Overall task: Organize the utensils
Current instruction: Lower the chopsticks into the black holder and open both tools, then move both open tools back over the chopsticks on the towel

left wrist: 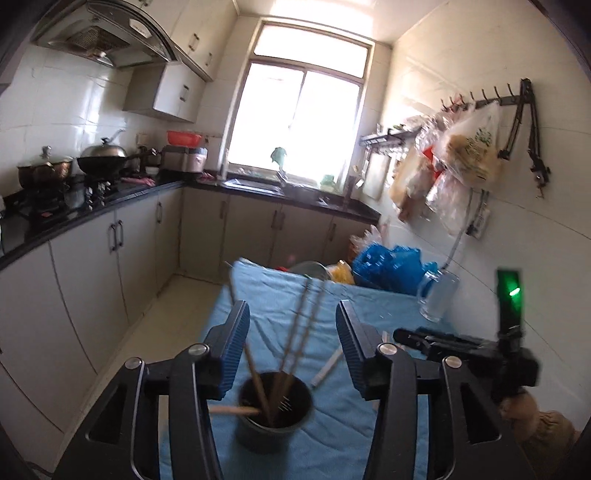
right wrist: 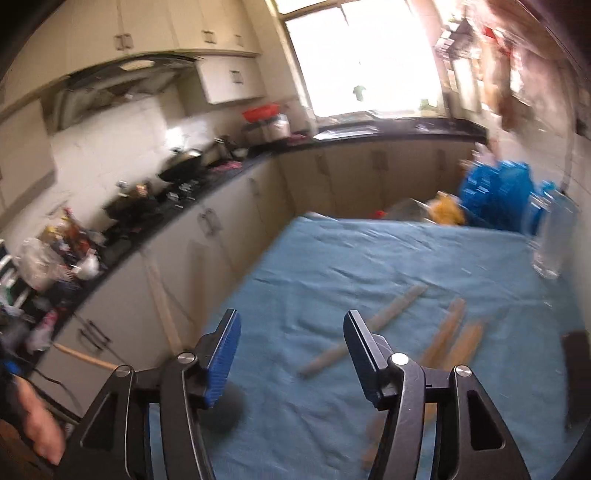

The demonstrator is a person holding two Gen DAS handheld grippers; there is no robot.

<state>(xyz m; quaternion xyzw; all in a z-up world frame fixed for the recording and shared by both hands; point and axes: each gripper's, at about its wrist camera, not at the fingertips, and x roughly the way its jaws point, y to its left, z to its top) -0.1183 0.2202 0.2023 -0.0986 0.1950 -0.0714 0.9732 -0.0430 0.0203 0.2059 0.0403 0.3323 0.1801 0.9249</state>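
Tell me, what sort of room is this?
A home kitchen, by the look of it: a wok sits on a gas stove under a range hood, with a sink below the window. Chopsticks stand in a cup on the blue-clothed table.

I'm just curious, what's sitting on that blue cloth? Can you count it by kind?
Dark cup with chopsticks: 1
Glass jar: 1
Pale loose chopstick: 1
Brown loose chopsticks: 2, blurred, maybe more
Total: 5
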